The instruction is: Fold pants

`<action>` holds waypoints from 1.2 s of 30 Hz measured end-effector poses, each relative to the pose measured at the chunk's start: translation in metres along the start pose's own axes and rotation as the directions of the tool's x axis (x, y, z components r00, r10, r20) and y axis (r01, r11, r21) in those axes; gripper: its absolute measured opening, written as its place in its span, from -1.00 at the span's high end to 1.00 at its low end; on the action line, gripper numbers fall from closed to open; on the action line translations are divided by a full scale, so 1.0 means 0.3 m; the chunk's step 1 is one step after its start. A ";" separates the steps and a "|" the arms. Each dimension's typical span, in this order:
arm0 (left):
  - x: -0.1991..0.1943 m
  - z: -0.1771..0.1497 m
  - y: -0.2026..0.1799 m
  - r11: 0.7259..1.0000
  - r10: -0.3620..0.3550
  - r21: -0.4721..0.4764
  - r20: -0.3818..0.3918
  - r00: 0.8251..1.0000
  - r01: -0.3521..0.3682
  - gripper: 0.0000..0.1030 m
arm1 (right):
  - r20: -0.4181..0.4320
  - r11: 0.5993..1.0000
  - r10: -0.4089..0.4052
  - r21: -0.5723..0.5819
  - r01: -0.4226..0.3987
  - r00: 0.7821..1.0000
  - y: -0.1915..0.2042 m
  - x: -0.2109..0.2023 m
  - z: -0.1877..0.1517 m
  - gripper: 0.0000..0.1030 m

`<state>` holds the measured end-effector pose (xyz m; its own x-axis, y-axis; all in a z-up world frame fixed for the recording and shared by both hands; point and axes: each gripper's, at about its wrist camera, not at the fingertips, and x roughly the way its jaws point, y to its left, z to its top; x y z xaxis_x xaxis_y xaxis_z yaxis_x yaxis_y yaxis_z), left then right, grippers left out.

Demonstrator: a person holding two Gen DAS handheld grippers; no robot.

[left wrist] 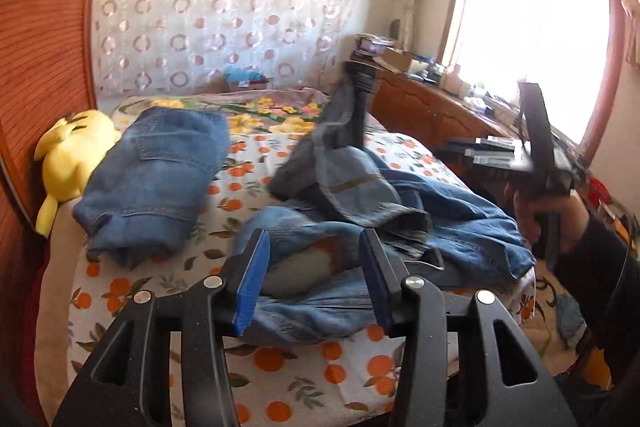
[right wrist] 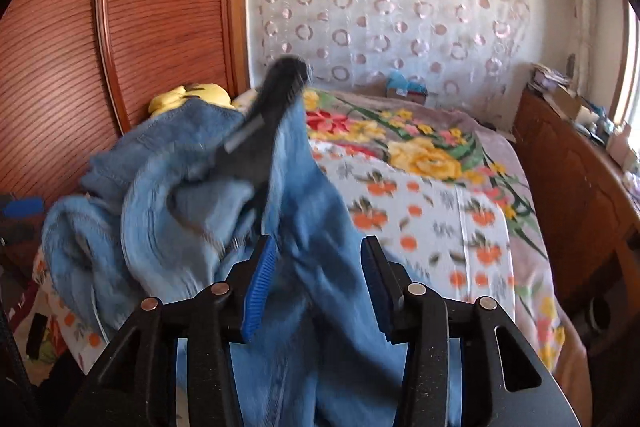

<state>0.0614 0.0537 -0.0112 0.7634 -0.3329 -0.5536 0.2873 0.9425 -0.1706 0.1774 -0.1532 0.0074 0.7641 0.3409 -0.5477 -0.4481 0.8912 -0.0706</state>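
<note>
Loose jeans heaped on the bed

Your left gripper [left wrist: 312, 271] and right gripper [right wrist: 316, 279] both gape half-wide over the crumpled jeans [left wrist: 384, 211], pads gripping nothing; folded jeans [left wrist: 156, 175] lie beside.

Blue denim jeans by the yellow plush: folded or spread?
Folded. The blue denim jeans lie as a compact stacked bundle on the orange-print bedsheet, beside the yellow plush toy.

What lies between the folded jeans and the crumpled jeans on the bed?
Only bare orange-print sheet separates the folded jeans from the crumpled jeans, seen in the left wrist view.
</note>
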 end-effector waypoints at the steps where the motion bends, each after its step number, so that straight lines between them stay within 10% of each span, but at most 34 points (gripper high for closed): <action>1: 0.012 -0.002 -0.019 1.000 -0.012 0.009 -0.007 1.000 0.012 0.08 | -0.007 1.000 -0.004 0.005 0.004 1.000 0.007 -0.019 -0.024 0.09; 16: 0.239 -0.111 -0.114 0.995 -0.051 0.074 -0.201 0.978 0.067 0.09 | -0.081 0.995 -0.077 0.056 0.082 0.994 0.035 0.040 -0.166 -0.15; 20: 0.235 -0.135 -0.139 0.991 -0.053 0.111 -0.221 0.974 0.079 0.62 | -0.088 0.994 -0.080 0.061 0.085 0.993 0.040 0.054 -0.164 -0.16; 29: -0.003 -0.054 -0.040 1.000 0.019 0.008 -0.005 1.000 -0.019 0.86 | -0.072 0.992 -0.083 0.091 0.090 0.994 0.044 0.066 -0.205 -0.16; 36: -0.211 -0.011 0.110 0.986 0.155 -0.087 0.131 0.979 -0.144 0.87 | -0.066 0.989 -0.100 0.101 0.106 0.993 0.055 0.069 -0.232 -0.16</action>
<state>0.0206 0.1060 0.0154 0.8676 -0.1839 -0.4621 0.1228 0.9796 -0.1594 0.1535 -0.1525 -0.0631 0.7727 0.2299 -0.5916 -0.3157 0.9478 -0.0440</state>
